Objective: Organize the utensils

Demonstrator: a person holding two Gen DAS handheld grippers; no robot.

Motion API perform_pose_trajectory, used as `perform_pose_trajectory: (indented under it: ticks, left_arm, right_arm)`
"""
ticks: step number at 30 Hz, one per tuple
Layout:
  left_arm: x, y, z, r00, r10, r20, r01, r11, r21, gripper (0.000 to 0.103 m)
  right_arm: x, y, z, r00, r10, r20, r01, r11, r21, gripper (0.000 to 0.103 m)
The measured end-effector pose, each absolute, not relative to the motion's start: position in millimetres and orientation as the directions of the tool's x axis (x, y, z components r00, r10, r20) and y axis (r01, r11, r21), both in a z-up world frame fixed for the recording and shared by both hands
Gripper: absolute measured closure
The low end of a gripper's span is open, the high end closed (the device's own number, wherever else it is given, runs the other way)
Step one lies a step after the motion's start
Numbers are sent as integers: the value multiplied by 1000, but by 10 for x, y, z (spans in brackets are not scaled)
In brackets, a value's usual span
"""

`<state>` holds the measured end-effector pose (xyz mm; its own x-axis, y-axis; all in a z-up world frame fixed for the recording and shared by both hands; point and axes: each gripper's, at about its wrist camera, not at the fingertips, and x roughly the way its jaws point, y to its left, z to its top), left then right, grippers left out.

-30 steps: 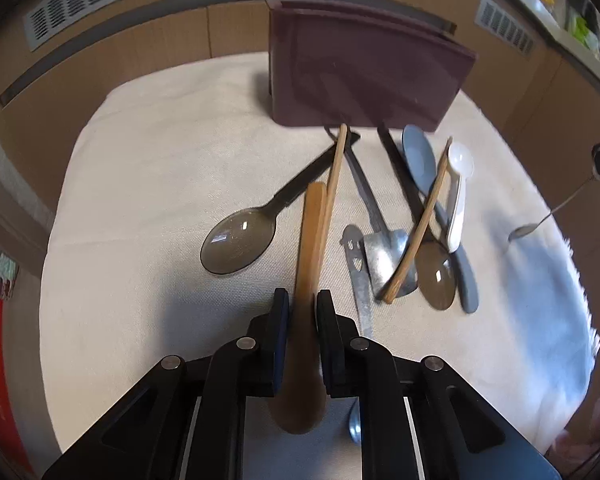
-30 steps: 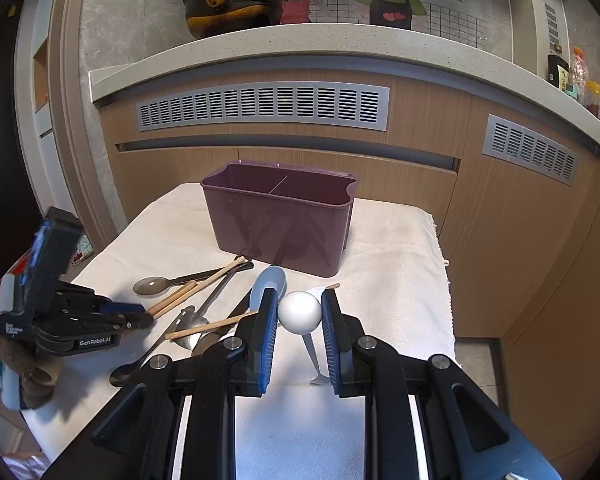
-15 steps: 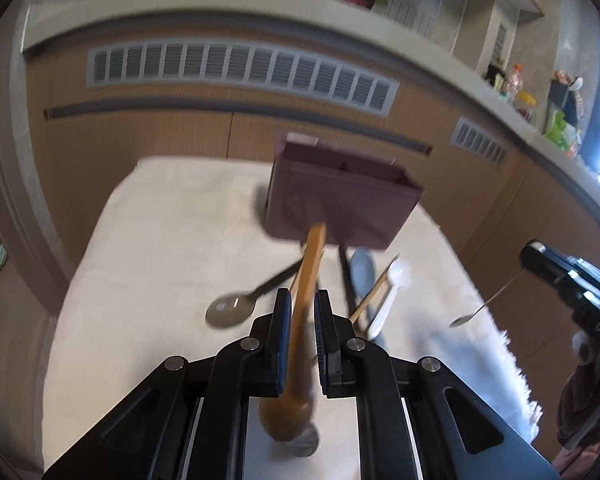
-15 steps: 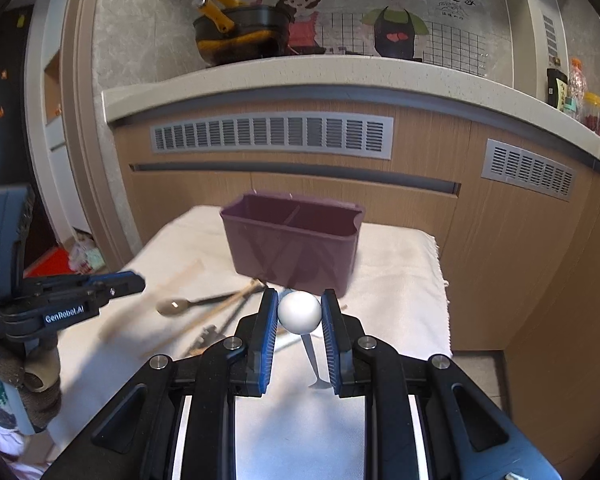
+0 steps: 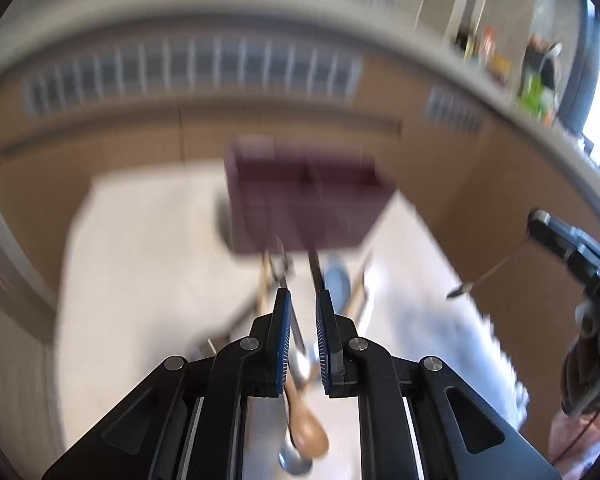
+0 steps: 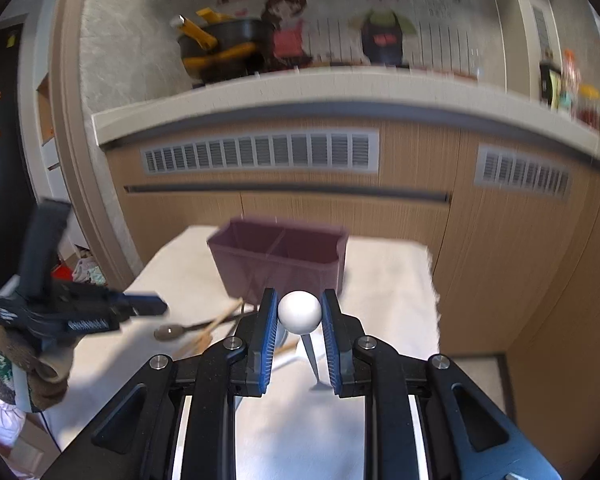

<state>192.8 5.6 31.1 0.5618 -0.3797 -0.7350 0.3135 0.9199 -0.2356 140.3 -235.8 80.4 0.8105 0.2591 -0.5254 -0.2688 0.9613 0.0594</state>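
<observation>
My left gripper (image 5: pixel 303 300) is above the table, and its jaws are opening slightly. A wooden spoon (image 5: pixel 308 436) still hangs between them, resting against the left pad, with its bowl toward the camera. A metal bowl (image 5: pixel 296 462) shows just under it. My right gripper (image 6: pixel 299 306) is shut on the white ball end (image 6: pixel 300 314) of a thin metal spoon, whose small bowl (image 5: pixel 460 290) dangles in the left wrist view. The purple two-compartment bin (image 6: pixel 280 264) stands ahead on the cloth, also blurred in the left view (image 5: pixel 300 208). The left gripper (image 6: pixel 148 305) appears at the left of the right view.
Several utensils lie in front of the bin: chopsticks (image 6: pixel 216 320), a dark spoon (image 6: pixel 168 332) and blurred handles (image 5: pixel 340 280). The white tablecloth (image 6: pixel 388 280) ends at the right over the floor. Wooden cabinet fronts with vents (image 6: pixel 260 156) stand close behind the table.
Both grippers have risen with their utensils, and the table and bin look smaller and lower. The wooden spoon's handle no longer sticks out ahead of the left fingers, and its bowl has sagged.
</observation>
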Motion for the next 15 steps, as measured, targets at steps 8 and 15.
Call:
perform_pose_trajectory:
  ticks: [8,15]
  left_arm:
    - [2289,-245,-298,391,-229,-891,302,947,-111,75]
    - [2947,-431,-425,325,-99,-940,294,956,1,76]
  right_arm:
    - [1471,-2358,524,774,266,-574,-273,959,77,83]
    - [1506,-2377,425,764,273,-584,-276,957,87,83]
